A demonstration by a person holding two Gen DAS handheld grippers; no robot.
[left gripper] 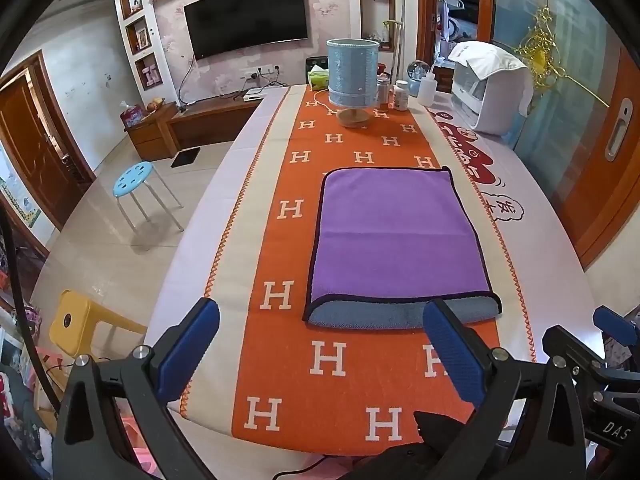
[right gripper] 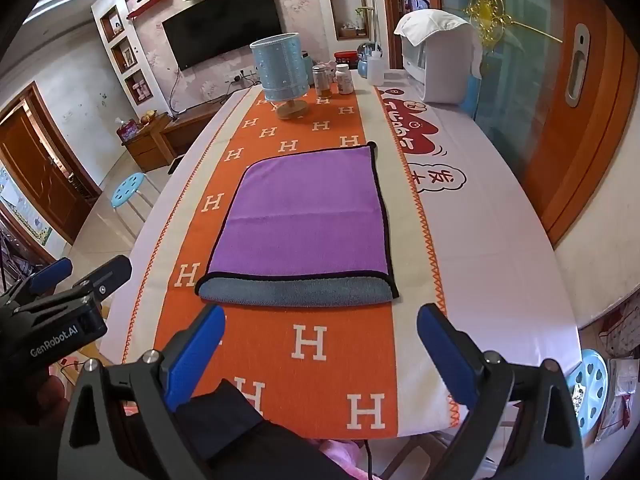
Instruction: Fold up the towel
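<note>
1. Left wrist view: a long table [left gripper: 192,264] under a pale cloth carries an orange runner [left gripper: 276,360] patterned with white H letters. One purple towel [left gripper: 396,236] lies flat on the runner, already folded over, its grey underside showing along the near edge. At the far end stand one blue-shaded lamp [left gripper: 353,76], a few small bottles [left gripper: 401,95] and one white appliance [left gripper: 494,92]. One wall television [left gripper: 248,16], a low wooden cabinet [left gripper: 188,124], one blue stool [left gripper: 134,179] and one yellow stool [left gripper: 80,324] fill the room.
2. The left gripper [left gripper: 320,346] hangs above the runner short of the towel, its two blue fingers [left gripper: 188,352] spread wide and holding nothing. The right gripper [left gripper: 614,326] shows only at the right edge.
3. Right wrist view: the same towel [right gripper: 304,220] lies mid-runner, well apart from the lamp [right gripper: 280,68]. An orange sliding door [right gripper: 580,92] stands right of the table [right gripper: 500,248].
4. The right gripper [right gripper: 320,342] hovers before the towel's near edge, both fingers [right gripper: 198,352] wide apart and empty. The left gripper [right gripper: 60,276] sits at the left.
</note>
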